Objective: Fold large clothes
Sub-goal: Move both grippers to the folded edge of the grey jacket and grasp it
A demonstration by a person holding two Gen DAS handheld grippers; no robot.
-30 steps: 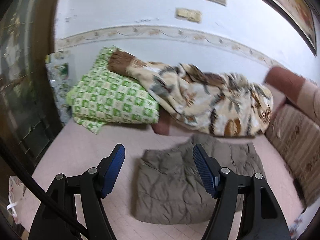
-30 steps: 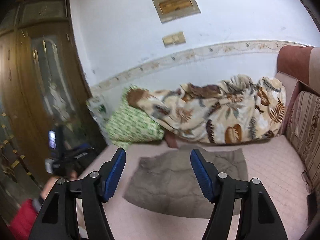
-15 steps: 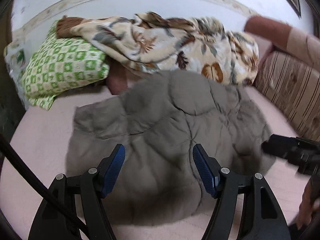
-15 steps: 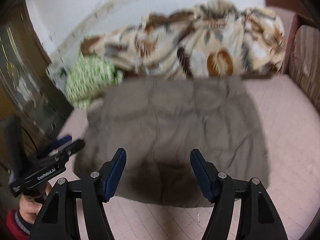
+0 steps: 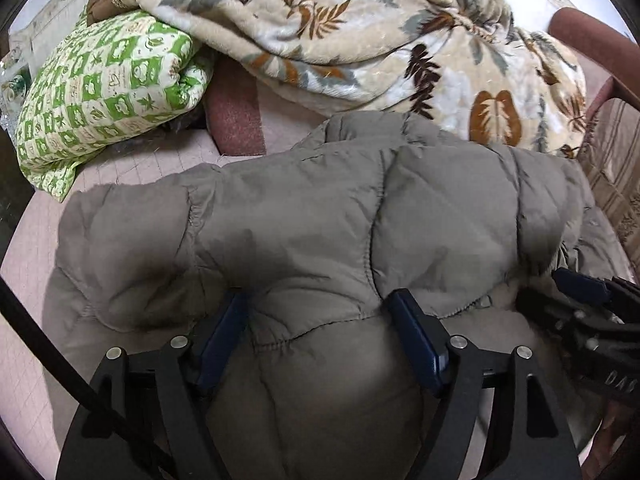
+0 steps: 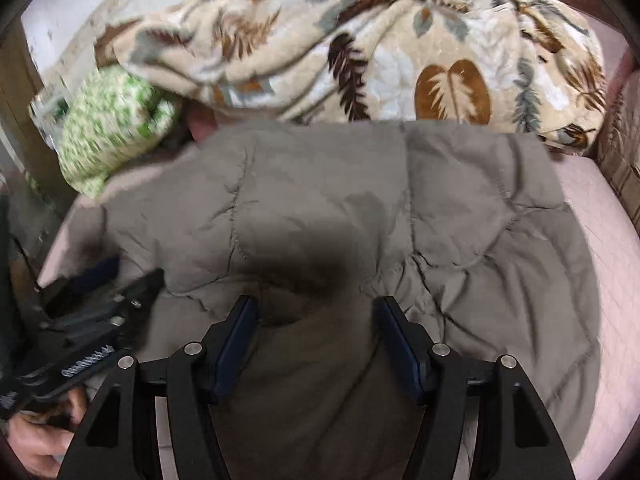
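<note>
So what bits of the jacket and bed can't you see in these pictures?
- Jacket front edge: left view, hidden behind the left claw.
- Jacket's near hem: right view, behind the right claw.
- Green pillow: right view, blurred.
- Blanket: top cut off by both pictures' edges.
- Zip or buttons: none showing.

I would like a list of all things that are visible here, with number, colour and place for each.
jacket: 1, grey-brown, quilted, spread on the bed under both grippers
blanket: 1, cream with brown and grey leaves, heaped behind the jacket
quilt: 1, green and white, folded, far left
sheet: 1, pink, under everything
cushion: 1, striped brown, right edge
left gripper: 1, black with blue pads, open, fingers against the jacket
right gripper: 1, black with blue pads, open, fingers against the jacket
</note>
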